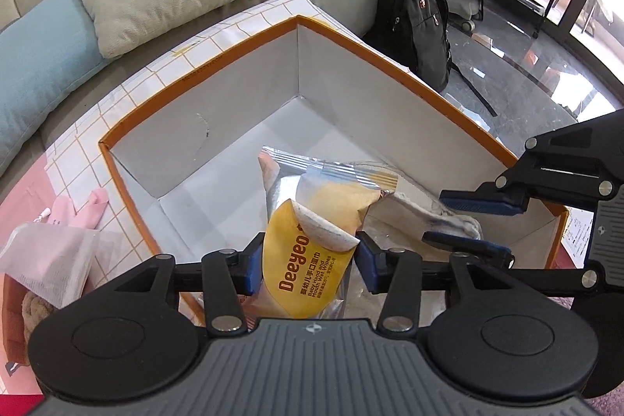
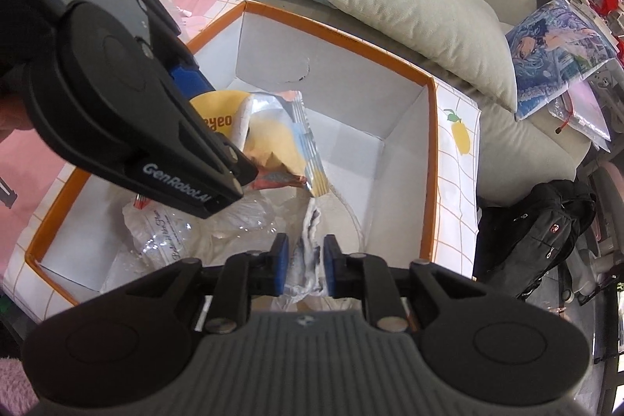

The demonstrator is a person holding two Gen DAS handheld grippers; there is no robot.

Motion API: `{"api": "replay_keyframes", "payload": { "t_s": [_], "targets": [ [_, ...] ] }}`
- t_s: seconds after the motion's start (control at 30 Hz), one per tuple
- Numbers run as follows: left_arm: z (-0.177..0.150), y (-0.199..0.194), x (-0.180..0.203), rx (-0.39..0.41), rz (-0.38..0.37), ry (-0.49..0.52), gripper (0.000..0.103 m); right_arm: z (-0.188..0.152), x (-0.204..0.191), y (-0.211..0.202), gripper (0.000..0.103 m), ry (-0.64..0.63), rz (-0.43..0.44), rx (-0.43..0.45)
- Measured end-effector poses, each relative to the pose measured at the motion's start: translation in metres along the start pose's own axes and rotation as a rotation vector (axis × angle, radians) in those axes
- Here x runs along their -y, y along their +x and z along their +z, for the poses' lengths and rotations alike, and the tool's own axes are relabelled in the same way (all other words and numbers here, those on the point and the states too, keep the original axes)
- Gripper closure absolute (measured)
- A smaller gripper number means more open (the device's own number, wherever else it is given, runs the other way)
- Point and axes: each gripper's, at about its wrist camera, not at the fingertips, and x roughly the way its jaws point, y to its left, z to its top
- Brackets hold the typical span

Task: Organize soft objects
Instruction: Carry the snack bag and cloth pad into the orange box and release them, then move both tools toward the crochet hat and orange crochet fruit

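Yellow wipes pack sits between left tool pads.

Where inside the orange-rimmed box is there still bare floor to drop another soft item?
Free: the box floor toward its far corner, bordered by the two white far walls and the wet wipes pack. Crowded: the near side, where the clear plastic bag, grey cloth, left gripper and right gripper sit.

Storage box on gridded cloth (orange-rimmed)
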Motion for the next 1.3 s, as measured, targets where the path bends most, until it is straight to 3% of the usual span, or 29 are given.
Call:
{"api": "replay_keyframes", "payload": {
  "t_s": [0.1, 0.4, 0.6, 0.97, 1.3],
  "targets": [
    [-0.002, -0.007, -0.002, 0.018, 0.000, -0.004, 0.039, 0.001, -0.002, -0.003, 0.067, -0.002, -0.006, 0.001],
    [-0.003, -0.038, -0.007, 0.087, -0.016, -0.031, 0.034, 0.009, -0.008, -0.021, 0.055, -0.009, -0.035, 0.024],
    [-0.012, -0.076, -0.009, 0.192, -0.002, -0.041, 0.034, 0.011, -0.010, -0.042, 0.045, 0.063, -0.074, 0.060],
    [-0.062, -0.137, -0.037, 0.364, 0.062, -0.140, 0.034, 0.011, -0.049, -0.079, 0.043, 0.341, -0.079, 0.227],
    [-0.138, -0.155, -0.079, 0.363, 0.130, -0.279, 0.034, 0.010, -0.114, -0.080, 0.040, 0.490, 0.003, 0.260]
  ]
}}
